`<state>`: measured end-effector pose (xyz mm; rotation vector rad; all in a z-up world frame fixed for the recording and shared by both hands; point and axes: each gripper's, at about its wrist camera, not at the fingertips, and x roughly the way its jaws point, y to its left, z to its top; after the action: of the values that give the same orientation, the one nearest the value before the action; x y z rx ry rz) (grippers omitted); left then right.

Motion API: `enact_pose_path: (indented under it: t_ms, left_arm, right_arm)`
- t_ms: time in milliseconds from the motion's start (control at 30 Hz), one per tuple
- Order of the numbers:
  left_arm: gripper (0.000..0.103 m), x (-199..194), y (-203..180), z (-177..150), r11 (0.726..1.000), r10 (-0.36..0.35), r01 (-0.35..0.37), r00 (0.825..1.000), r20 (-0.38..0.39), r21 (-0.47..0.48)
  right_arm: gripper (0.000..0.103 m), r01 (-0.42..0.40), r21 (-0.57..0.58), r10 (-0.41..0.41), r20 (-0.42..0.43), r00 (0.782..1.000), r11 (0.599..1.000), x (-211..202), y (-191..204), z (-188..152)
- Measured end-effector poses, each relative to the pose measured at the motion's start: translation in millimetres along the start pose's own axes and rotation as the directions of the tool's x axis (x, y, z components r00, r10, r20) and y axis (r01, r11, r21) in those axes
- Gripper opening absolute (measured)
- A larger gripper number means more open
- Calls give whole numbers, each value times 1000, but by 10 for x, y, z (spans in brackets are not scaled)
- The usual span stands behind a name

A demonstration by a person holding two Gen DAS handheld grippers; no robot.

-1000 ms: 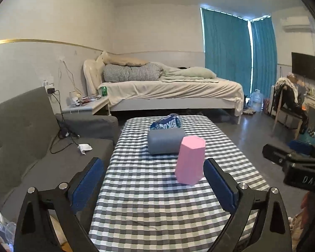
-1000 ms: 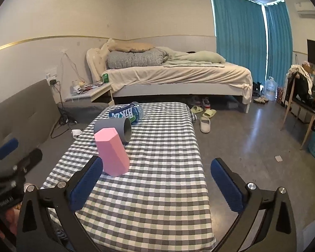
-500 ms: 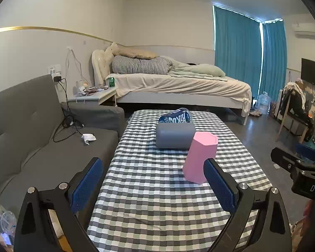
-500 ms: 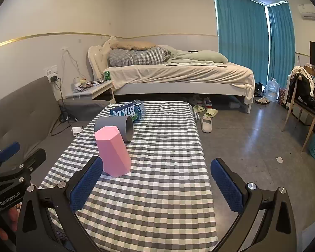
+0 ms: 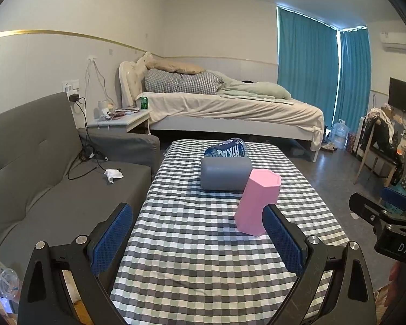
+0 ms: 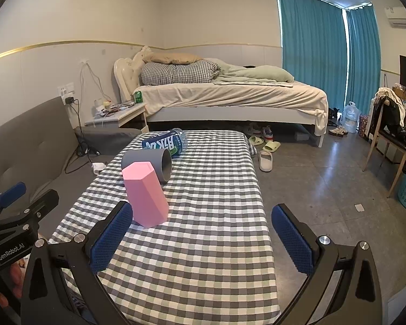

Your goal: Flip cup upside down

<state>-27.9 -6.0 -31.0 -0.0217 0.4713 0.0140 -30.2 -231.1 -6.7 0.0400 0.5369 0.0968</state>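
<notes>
Cup: the pink hexagonal plastic cup [image 5: 257,203] is standing on the surface, its closed flat end showing on top and its wider end resting down on the cloth; in the right wrist view [image 6: 144,193] it is sitting on the left half of the surface.
Surface: the low surface covered in grey-and-white checked cloth [image 5: 197,243] is carrying three things in a row running away from the cameras.
Grey cup: the grey cylindrical cup [image 5: 226,174] is lying on its side just behind the pink one, its open mouth [image 6: 166,168] facing right.
Bottle: the clear plastic water bottle with a blue label [image 6: 165,143] is lying on its side just beyond the grey cup, near the far edge.
Left gripper: the left gripper [image 5: 197,239] is hovering over the near end of the surface, jaws spread wide and gripping nothing; the pink cup is showing just beside its right blue pad [image 5: 283,239], though whether they are touching I cannot tell.
Right gripper: the right gripper [image 6: 201,237] is hanging with jaws wide apart and empty, the pink cup just beyond its left pad [image 6: 112,237].
Surroundings: a grey sofa [image 5: 40,168] is sitting left of the surface, a bed [image 6: 230,94] behind it.
</notes>
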Motion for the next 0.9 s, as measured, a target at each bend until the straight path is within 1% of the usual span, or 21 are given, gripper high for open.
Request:
enact_pose_path:
  t_ms: [333, 900]
  left_arm:
    - [99, 12, -5, -9, 1000, 9, -9, 1000, -10, -9]
    - [99, -9, -24, -31, 1000, 13, -13, 1000, -3, 7]
  right_arm:
    - [103, 5, -23, -5, -1, 1000, 1000, 3, 61, -10]
    - [103, 4, -33, -4, 0, 1000, 999, 12, 86, -7]
